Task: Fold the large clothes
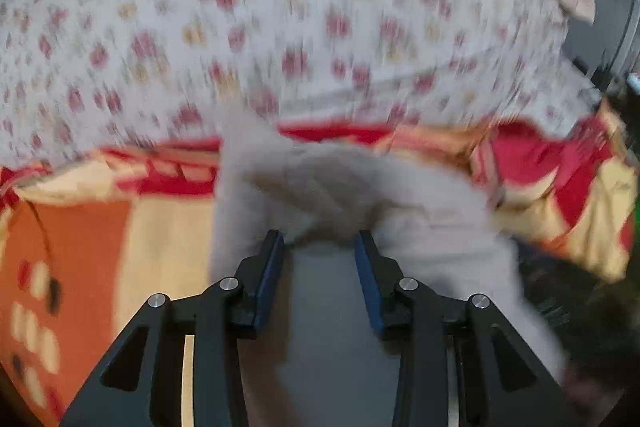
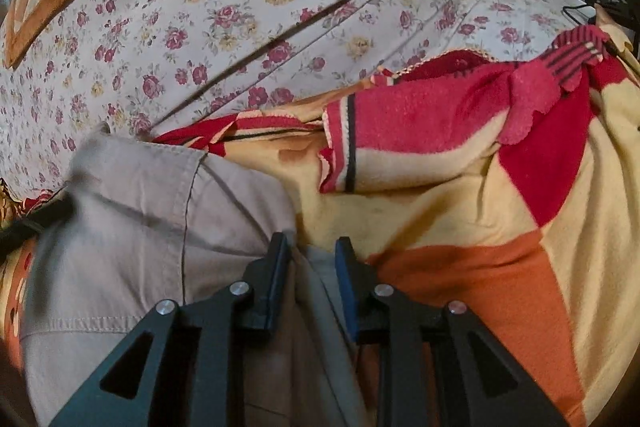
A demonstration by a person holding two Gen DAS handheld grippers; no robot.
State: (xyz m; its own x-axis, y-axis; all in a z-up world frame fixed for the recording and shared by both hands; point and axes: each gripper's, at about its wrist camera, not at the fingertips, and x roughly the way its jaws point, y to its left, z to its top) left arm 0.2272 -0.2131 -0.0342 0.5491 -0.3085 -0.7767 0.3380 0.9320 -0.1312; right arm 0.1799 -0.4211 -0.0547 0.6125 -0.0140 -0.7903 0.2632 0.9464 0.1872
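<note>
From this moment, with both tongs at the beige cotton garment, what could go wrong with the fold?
1. The left tongs have beige cotton garment between pads that stand apart, so the cloth may slip out; that view is blurred.
2. The right tongs hold only a thin edge, which could pull free.
3. The red, cream and orange fleece blanket lies rumpled underneath, so the garment may drag on it and fold unevenly.
</note>
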